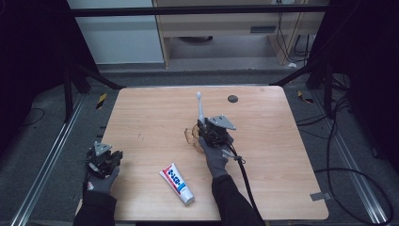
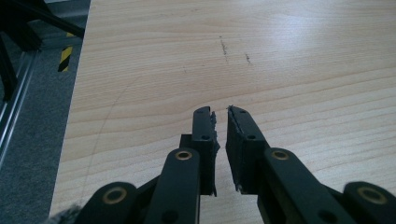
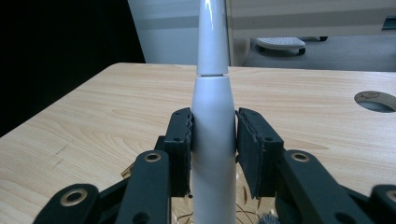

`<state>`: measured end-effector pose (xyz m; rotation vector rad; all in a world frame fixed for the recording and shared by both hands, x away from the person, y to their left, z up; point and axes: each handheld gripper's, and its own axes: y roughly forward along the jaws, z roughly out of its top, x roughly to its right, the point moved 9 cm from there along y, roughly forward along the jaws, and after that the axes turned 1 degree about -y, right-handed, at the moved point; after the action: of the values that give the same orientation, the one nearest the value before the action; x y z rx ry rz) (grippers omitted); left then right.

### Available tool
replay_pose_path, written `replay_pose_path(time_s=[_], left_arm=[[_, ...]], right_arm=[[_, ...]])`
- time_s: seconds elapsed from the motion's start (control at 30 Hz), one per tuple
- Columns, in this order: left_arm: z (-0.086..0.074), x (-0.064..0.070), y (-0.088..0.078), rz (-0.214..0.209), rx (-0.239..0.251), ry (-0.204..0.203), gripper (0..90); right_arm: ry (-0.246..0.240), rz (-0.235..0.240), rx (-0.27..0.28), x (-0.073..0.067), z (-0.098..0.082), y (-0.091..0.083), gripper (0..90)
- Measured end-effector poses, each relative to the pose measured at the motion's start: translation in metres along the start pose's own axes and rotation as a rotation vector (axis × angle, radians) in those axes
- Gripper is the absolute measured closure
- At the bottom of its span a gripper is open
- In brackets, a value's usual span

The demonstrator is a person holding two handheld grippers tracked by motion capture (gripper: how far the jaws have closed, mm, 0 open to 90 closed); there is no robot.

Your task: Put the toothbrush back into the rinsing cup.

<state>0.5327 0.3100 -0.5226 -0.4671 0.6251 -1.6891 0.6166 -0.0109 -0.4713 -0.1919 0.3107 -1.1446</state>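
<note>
A white electric toothbrush (image 1: 200, 107) stands nearly upright over the middle of the wooden table (image 1: 155, 113). My right gripper (image 1: 204, 124) is shut on its thick handle (image 3: 212, 140), a pad on each side. Right under the gripper sits a clear, amber-tinted cup (image 1: 190, 135), whose rim glints below the jaws (image 3: 243, 205). A white, red and blue toothpaste tube (image 1: 177, 183) lies flat near the front edge. My left gripper (image 1: 113, 157) rests at the table's left edge, its jaws (image 2: 221, 112) a narrow gap apart with nothing between them.
A round dark cable hole (image 1: 232, 98) sits in the tabletop at the far right (image 3: 376, 100). The right gripper's cable (image 1: 244, 174) trails toward the front edge. Metal frame rails (image 1: 51, 155) and floor cables surround the table.
</note>
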Motion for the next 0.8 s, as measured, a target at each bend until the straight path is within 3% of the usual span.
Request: replay_pose_path(time_s=[0.2, 0.47, 0.8], left_arm=[[0.000, 0.000, 0.000, 0.000, 0.000, -0.002, 80.7], [0.000, 0.000, 0.000, -0.001, 0.000, -0.001, 80.5], [-0.001, 0.000, 0.000, -0.001, -0.004, -0.001, 80.5]], right_arm=[[0.008, 0.009, 0.005, 0.002, 0.001, -0.006, 63.6], [-0.022, 0.024, 0.024, 0.009, 0.013, -0.023, 58.7], [-0.048, 0.044, -0.004, 0.018, 0.017, -0.036, 64.1]])
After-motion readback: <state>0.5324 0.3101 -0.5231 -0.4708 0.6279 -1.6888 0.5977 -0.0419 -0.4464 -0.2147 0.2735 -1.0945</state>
